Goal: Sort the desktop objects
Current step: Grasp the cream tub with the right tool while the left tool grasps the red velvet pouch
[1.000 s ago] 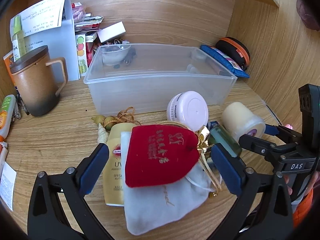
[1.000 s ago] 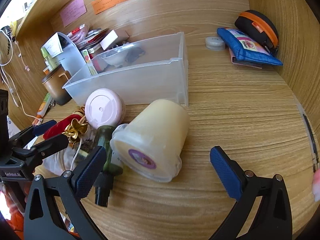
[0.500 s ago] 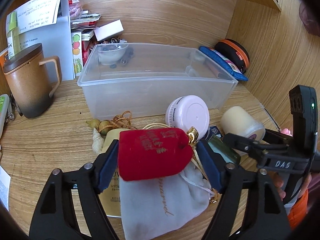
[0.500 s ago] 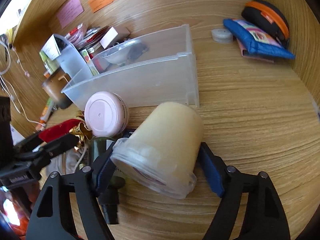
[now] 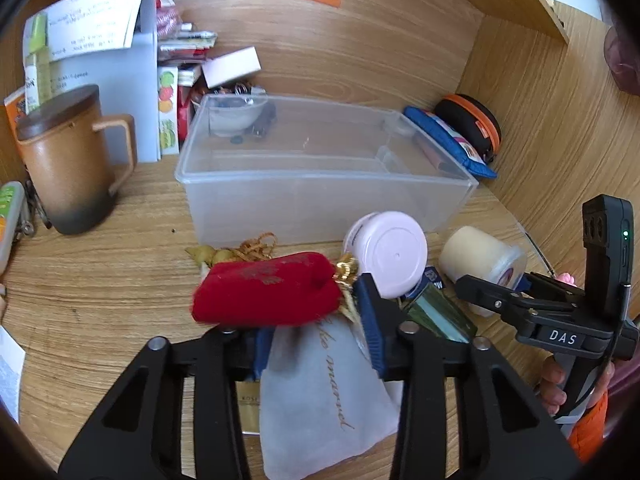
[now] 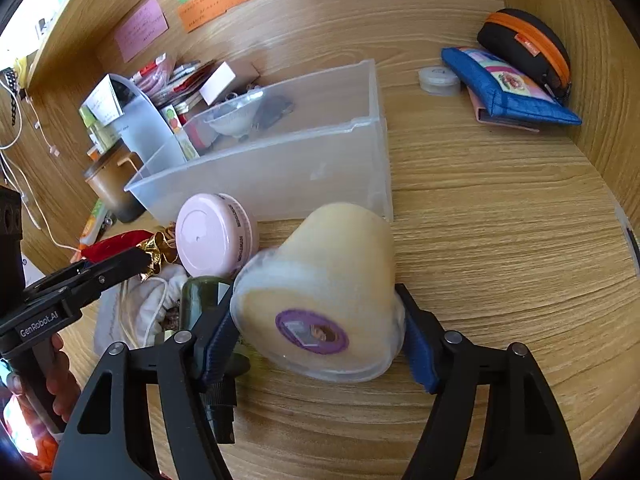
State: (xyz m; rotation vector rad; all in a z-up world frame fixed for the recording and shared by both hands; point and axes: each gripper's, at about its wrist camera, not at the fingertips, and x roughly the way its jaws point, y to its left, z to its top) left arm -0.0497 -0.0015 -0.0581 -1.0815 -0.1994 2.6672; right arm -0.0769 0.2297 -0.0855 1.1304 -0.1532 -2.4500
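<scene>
My left gripper (image 5: 316, 332) is shut on a red velvet pouch (image 5: 266, 294) and holds it above a white drawstring pouch (image 5: 324, 392). My right gripper (image 6: 320, 344) is shut on a cream cup with a clear lid (image 6: 324, 300), tilted on its side. That cup also shows in the left wrist view (image 5: 478, 258). A pink round jar (image 5: 390, 254) lies on its side between them, also in the right wrist view (image 6: 214, 240). A clear plastic bin (image 5: 320, 172) stands behind, also in the right wrist view (image 6: 280, 160).
A dark green bottle (image 6: 202, 304) lies beside the cup. A brown lidded mug (image 5: 68, 164) stands at the left. A blue pouch (image 6: 508, 88), a black and orange case (image 6: 528, 44) and a small round tin (image 6: 438, 80) sit at the back right. Papers and boxes (image 5: 120, 60) crowd the back left.
Both grippers closed from wide open. The left took hold of the red pouch and raised it. The right took hold of the cream cup.
</scene>
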